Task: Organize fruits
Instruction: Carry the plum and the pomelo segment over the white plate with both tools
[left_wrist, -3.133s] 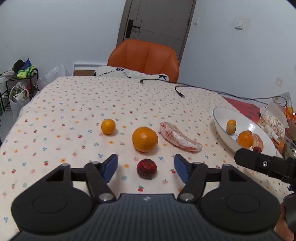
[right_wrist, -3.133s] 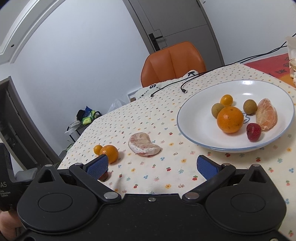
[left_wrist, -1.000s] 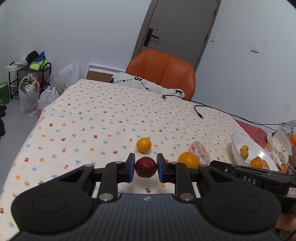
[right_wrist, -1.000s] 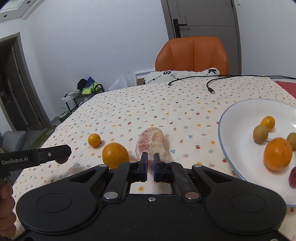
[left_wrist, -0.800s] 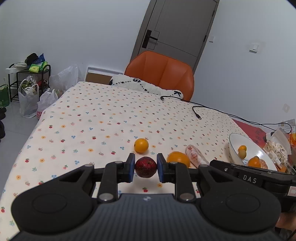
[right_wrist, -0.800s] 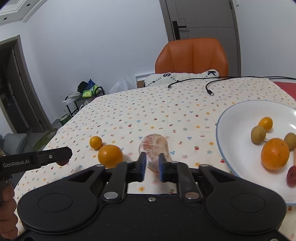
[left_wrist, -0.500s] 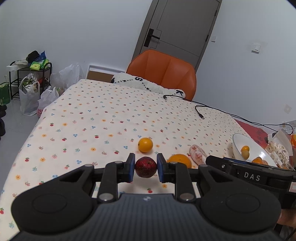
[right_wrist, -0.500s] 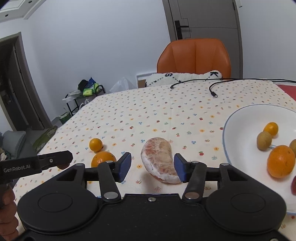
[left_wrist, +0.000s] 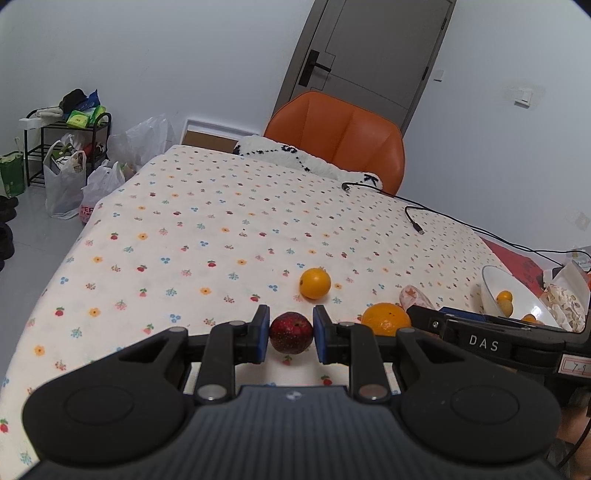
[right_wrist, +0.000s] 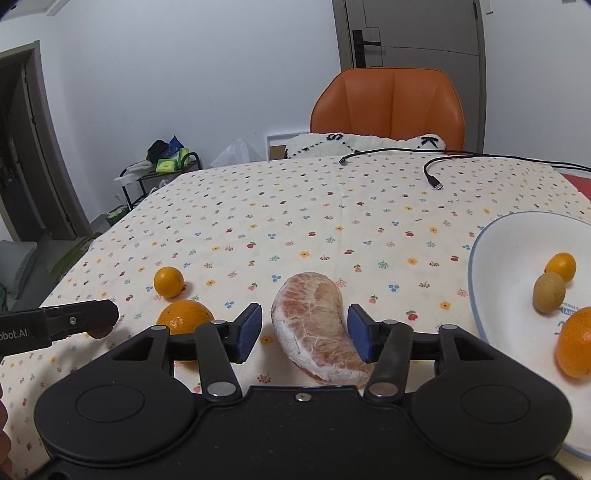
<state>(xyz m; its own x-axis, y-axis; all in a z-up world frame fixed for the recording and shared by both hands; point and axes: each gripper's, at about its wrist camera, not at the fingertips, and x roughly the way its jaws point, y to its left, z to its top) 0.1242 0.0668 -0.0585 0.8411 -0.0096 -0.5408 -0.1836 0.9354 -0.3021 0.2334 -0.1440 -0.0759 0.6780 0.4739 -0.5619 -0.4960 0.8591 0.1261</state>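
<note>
Since half a second ago the right gripper (right_wrist: 304, 332) has spread a little wider and come forward, so its blue pads now straddle the peeled pomelo segment (right_wrist: 314, 325) with a gap on each side, touching nothing. The left gripper (left_wrist: 288, 335) is unchanged, its pads clamped on the dark red fruit (left_wrist: 291, 337), held just above the cloth.

The flowered tablecloth (left_wrist: 207, 236) runs wide and bare from 9 o'clock to 12 o'clock in the left wrist view, its near left edge falling away to the floor at 8 o'clock. The orange chair (left_wrist: 341, 142) stands past the far edge at 12 o'clock. The white plate (right_wrist: 509, 258) lies at 3 o'clock in the right wrist view, its rim near the right pad; it holds a big orange fruit (right_wrist: 576, 347), a small orange one (right_wrist: 560, 266) and a brown-green one (right_wrist: 549, 292) touching it.

On the cloth, the large orange (right_wrist: 184, 316) lies at 9 o'clock of the pomelo, just beside the left pad of the right gripper, between the two tools. The small orange (right_wrist: 168, 281) sits just behind it at 10 o'clock. A black cable (right_wrist: 432, 177) trails at 1 o'clock, well apart.
</note>
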